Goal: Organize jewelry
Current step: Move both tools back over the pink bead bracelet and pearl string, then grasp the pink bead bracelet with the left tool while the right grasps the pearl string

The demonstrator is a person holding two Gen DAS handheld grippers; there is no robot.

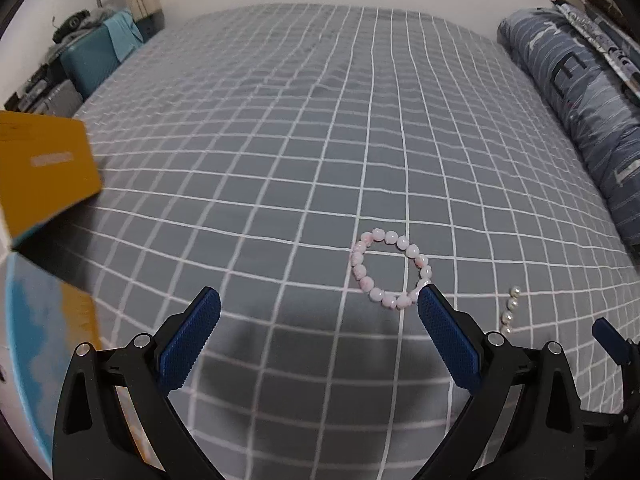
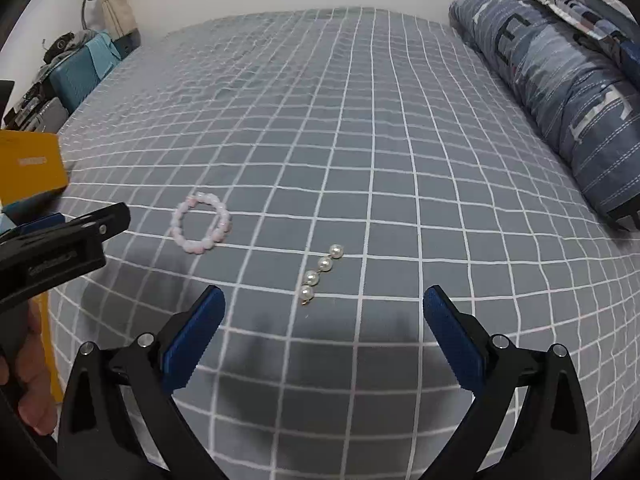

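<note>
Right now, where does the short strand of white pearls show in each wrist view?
Left wrist view: the short strand of white pearls lies at lower right, partly cut off by the tongs' black arm.
Right wrist view: it lies just below centre, fully visible.
Shared landmark: the pink beaded bracelet ring, left of the strand in both.

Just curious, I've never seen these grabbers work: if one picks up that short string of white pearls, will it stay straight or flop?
The pearl strand would probably flop: four separate round beads linked in a line, with a small metal loop at one end. It looks light, since the checked bedsheet barely dents beneath it. The smooth pearls might slip between the open right gripper pads.
</note>
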